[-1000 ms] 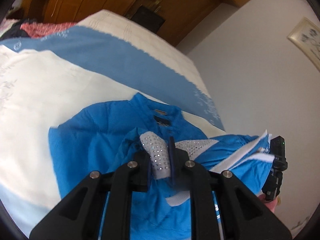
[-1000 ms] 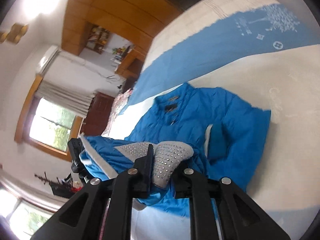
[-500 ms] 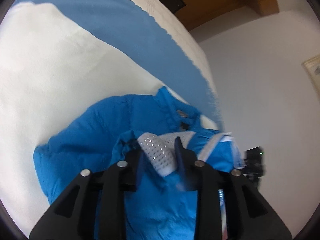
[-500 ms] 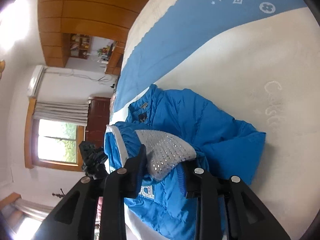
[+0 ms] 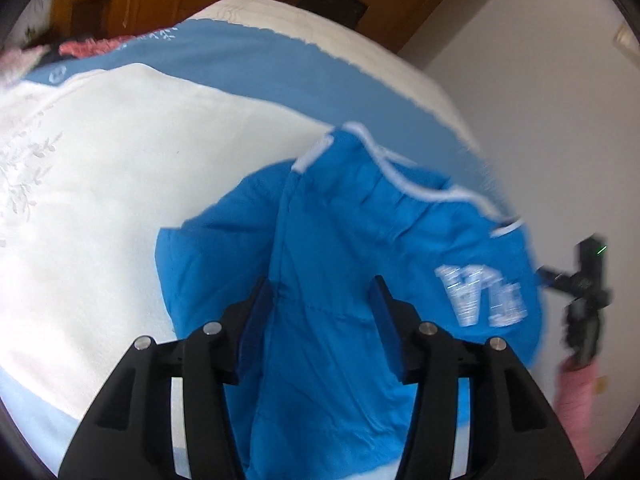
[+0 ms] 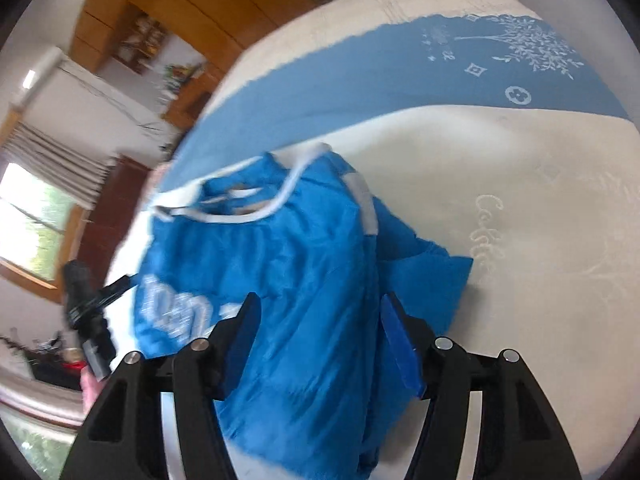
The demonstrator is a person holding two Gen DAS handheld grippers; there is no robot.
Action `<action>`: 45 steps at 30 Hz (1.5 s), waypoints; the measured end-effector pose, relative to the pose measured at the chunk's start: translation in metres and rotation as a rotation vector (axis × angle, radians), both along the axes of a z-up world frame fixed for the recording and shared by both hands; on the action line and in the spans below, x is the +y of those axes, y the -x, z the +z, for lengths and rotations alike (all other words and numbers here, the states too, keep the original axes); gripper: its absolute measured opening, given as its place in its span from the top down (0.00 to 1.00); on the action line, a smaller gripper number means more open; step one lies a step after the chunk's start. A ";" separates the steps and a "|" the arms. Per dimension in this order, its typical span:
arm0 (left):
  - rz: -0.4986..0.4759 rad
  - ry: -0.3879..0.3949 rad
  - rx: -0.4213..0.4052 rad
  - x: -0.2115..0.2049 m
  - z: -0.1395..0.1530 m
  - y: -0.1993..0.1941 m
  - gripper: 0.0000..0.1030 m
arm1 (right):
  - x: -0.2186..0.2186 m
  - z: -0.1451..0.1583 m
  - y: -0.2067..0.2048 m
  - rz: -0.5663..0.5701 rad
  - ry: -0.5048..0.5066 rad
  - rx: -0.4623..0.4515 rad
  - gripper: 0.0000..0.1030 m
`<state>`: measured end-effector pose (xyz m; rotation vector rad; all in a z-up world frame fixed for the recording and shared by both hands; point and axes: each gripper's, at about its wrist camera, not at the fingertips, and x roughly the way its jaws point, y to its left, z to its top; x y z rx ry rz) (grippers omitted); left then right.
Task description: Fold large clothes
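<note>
I have both tongs tilted steeply down over the blue jacket [image 5: 360, 240], which lies folded over itself on the bed [image 5: 120, 160]. My left tongs [image 5: 322, 300] and right tongs [image 6: 320, 316] are opening, pads clear of the fabric between them.

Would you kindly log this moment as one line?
left tool: opening, nothing gripped | right tool: opening, nothing gripped | blue jacket: folded over on bed

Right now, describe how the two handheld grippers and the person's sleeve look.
Left gripper: black angular frame, silver bolt heads, blue pads lining both fingers. Right gripper is built the same, blue-padded. A pink sleeve shows below the other black gripper.
</note>
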<state>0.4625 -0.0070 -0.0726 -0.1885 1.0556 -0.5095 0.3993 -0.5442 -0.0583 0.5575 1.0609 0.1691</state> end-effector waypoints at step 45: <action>-0.074 -0.189 -0.157 -0.132 0.020 0.068 0.78 | 0.127 0.021 0.019 0.114 0.303 -0.006 0.77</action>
